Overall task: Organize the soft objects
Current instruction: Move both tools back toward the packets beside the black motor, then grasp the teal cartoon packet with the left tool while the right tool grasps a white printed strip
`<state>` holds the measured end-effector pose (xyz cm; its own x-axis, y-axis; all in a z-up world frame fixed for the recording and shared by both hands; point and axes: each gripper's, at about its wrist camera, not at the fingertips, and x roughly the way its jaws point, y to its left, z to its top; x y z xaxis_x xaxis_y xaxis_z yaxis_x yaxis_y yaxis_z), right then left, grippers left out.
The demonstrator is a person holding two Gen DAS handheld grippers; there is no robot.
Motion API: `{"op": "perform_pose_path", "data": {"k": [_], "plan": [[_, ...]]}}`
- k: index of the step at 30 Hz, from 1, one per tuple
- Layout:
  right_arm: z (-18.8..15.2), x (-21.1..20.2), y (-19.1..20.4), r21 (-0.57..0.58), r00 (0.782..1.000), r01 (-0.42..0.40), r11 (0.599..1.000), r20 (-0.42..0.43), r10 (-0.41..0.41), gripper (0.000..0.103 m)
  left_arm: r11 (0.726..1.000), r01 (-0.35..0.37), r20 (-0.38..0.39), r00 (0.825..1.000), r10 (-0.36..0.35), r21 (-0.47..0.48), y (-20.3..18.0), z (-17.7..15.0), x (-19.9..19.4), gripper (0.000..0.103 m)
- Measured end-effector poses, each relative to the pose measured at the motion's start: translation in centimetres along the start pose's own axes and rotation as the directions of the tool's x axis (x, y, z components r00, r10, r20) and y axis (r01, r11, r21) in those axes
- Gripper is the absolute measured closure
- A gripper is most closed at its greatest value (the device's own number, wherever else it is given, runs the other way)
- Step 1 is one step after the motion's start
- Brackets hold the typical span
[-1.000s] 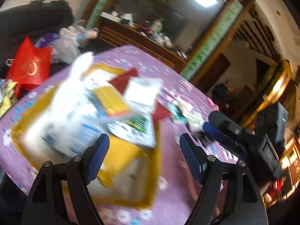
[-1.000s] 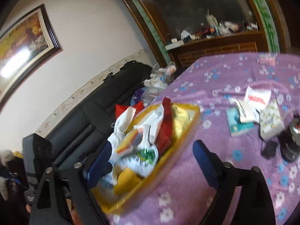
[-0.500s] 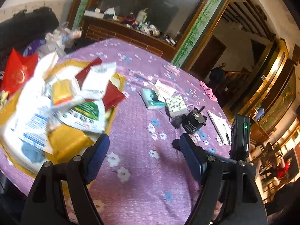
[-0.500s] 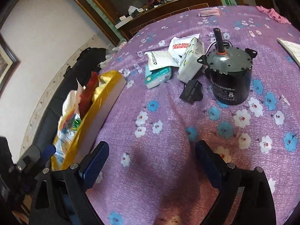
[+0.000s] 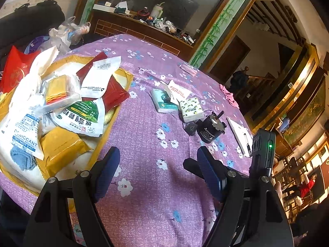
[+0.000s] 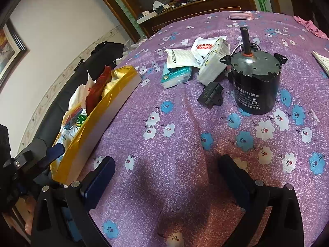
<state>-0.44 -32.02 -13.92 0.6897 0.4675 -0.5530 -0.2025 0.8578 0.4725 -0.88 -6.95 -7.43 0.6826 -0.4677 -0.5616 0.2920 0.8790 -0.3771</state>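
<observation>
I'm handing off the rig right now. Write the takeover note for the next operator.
Left gripper: open, empty, above the cloth.
Right gripper: open, empty, above the cloth.
Yellow tray at the table's left edge is already heaped with soft packets.
Left out on the cloth: teal tissue pack, patterned tissue pack, two white sachets.
The black motor beside them is hard; leave it.

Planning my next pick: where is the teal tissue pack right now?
In the right wrist view, the teal tissue pack lies on the tablecloth between the yellow box and the white tissue pack.
</observation>
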Motion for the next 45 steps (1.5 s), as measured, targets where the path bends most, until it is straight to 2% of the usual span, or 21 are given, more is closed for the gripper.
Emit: {"op": "perform_pose_path", "data": {"k": [6, 16, 21, 23, 24, 27, 31, 34, 35, 37, 39, 40, 42, 43, 45], "plan": [[-0.1, -0.4, -0.1, 0.033, 0.999, -0.01, 0.999, 0.038, 0.009, 0.001, 1.0, 0.01, 0.002, 1.0, -0.01, -0.016, 0.7, -0.1, 0.0, 0.026], [0.3, -1.4, 2.1, -0.079, 0.996, 0.012, 0.997, 0.089, -0.005, 0.014, 0.999, 0.026, 0.012, 1.0, -0.025, -0.025, 1.7, 0.0, -0.3, 0.026], [0.6, -2.2, 1.8, -0.03, 0.986, -0.049, 0.998, 0.158, 0.053, 0.016, 0.998, 0.028, 0.025, 0.999, -0.027, -0.047, 2.8, 0.3, -0.7, 0.026], [0.8, -2.6, 1.6, 0.003, 0.975, -0.114, 0.994, 0.191, 0.111, 0.016, 0.998, 0.026, 0.029, 0.999, -0.024, -0.054, 3.2, 0.5, -0.8, 0.026], [1.1, -2.6, 1.6, 0.021, 0.963, -0.186, 0.982, 0.202, 0.177, 0.016, 0.998, 0.023, 0.031, 0.999, -0.021, -0.058, 3.3, 0.6, -0.9, 0.026], [1.6, -2.2, 1.0, 0.083, 0.932, -0.317, 0.945, 0.211, 0.294, 0.016, 0.998, 0.021, 0.031, 0.999, -0.019, -0.061, 3.5, 0.6, -0.9, 0.026], [1.9, -1.1, -0.9, 0.209, 0.889, -0.446, 0.87, 0.217, 0.404, 0.016, 0.998, 0.019, 0.032, 0.999, -0.018, -0.056, 3.5, 0.6, -1.0, 0.026], [1.8, -0.5, -2.8, 0.285, 0.843, -0.535, 0.795, 0.238, 0.482, 0.016, 0.998, 0.024, 0.026, 0.999, -0.023, -0.053, 3.5, 0.6, -0.8, 0.026], [1.9, -0.4, -3.2, 0.297, 0.838, -0.543, 0.786, 0.249, 0.485, 0.015, 0.998, 0.027, 0.024, 0.999, -0.025, -0.05, 3.5, 0.6, -0.8, 0.026], [1.8, -0.6, -4.2, 0.309, 0.838, -0.543, 0.781, 0.266, 0.477, 0.014, 0.999, 0.024, 0.02, 1.0, -0.023, -0.042, 3.4, 0.5, -0.7, 0.026], [1.9, -0.8, -5.2, 0.319, 0.846, -0.528, 0.787, 0.277, 0.455, 0.014, 0.999, 0.026, 0.019, 1.0, -0.025, -0.043, 3.4, 0.4, -0.6, 0.026], [2.3, -1.0, -5.4, 0.311, 0.866, -0.492, 0.813, 0.27, 0.42, 0.013, 0.999, 0.028, 0.017, 0.999, -0.027, -0.045, 3.5, 0.4, -0.6, 0.026], [2.8, -1.7, -5.1, 0.284, 0.89, -0.44, 0.852, 0.267, 0.37, 0.012, 0.998, 0.028, 0.009, 1.0, -0.028, -0.047, 3.4, 0.4, -0.3, 0.026], [3.3, -2.0, -4.9, 0.259, 0.914, -0.383, 0.887, 0.243, 0.324, 0.012, 0.998, 0.03, 0.006, 1.0, -0.03, -0.046, 3.2, 0.4, -0.1, 0.026], [4.1, -2.8, -4.5, 0.217, 0.948, -0.279, 0.935, 0.22, 0.231, 0.012, 0.999, 0.033, -0.008, 0.999, -0.033, -0.041, 3.0, 0.4, 0.5, 0.026]]}}
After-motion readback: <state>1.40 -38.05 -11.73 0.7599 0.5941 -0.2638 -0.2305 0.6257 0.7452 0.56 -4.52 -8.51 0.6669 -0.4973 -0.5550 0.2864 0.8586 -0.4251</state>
